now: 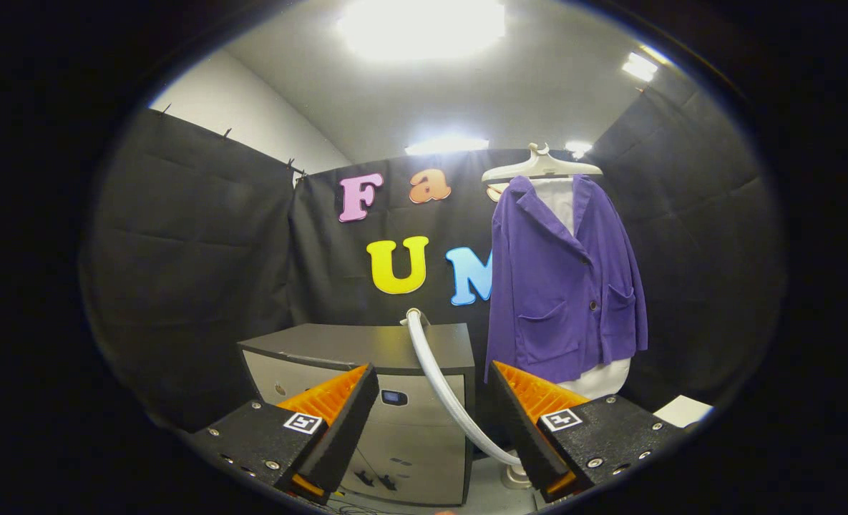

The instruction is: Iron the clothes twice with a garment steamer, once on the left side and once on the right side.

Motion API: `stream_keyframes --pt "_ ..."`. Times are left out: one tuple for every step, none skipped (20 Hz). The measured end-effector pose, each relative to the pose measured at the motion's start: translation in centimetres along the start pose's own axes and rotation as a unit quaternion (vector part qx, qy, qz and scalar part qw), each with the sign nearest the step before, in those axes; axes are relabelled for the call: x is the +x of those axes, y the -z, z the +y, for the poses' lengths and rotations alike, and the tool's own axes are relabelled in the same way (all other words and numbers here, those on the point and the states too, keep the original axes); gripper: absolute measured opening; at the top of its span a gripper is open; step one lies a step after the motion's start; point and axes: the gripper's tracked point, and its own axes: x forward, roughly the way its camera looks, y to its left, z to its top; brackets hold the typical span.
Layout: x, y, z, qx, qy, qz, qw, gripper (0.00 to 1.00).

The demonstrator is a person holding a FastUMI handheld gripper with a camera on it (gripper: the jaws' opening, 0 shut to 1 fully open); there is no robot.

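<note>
Hanging buttoned on a hanger (542,165), purple jacket (563,286); gripper (432,400) fingers apart.

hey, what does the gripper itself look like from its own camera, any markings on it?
The gripper has two wedge-shaped fingers with ribbed inner pads, mounted on textured blocks dotted with silver screws. Each block carries a small square black-and-white tag.

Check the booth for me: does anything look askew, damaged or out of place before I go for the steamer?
Nothing stands out. The purple jacket hangs straight on its hanger, the hose curves down from the steamer cabinet unkinked, and the tongs are open with nothing held.
</note>
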Motion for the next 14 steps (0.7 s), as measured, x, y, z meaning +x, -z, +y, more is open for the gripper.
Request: stream_keyframes --pt "0.0 -0.2 0.1 0.000 -0.001 -0.002 1.000 0.94" --pt "0.0 -0.5 0.4 0.000 -0.002 -0.003 1.000 0.94" --pt "0.1 -0.8 0.7 0.000 -0.005 -0.003 1.000 0.94" --pt "0.2 -1.3 1.0 0.000 -0.009 -0.003 1.000 0.94" --pt "0.3 -1.7 1.3 -0.001 -0.012 -0.005 1.000 0.94" --pt "0.5 -2.3 1.6 -0.003 -0.017 -0.008 1.000 0.94" --pt "0.9 -3.1 2.0 -0.004 -0.022 -0.011 1.000 0.94" --pt "1.3 -3.9 2.5 -0.005 -0.032 -0.013 0.999 0.94" --pt "1.6 -4.6 3.0 -0.007 -0.041 -0.014 0.999 0.94" --pt "2.0 -5.4 3.3 -0.007 -0.049 -0.012 0.999 0.94" --pt "2.5 -6.0 3.6 -0.009 -0.056 -0.010 0.998 0.94" --pt "3.2 -7.0 3.7 -0.012 -0.061 -0.012 0.998 0.94" --pt "3.9 -8.0 3.8 -0.015 -0.066 -0.015 0.998 0.94" --pt "4.8 -8.9 3.8 -0.015 -0.071 -0.019 0.997 0.94"
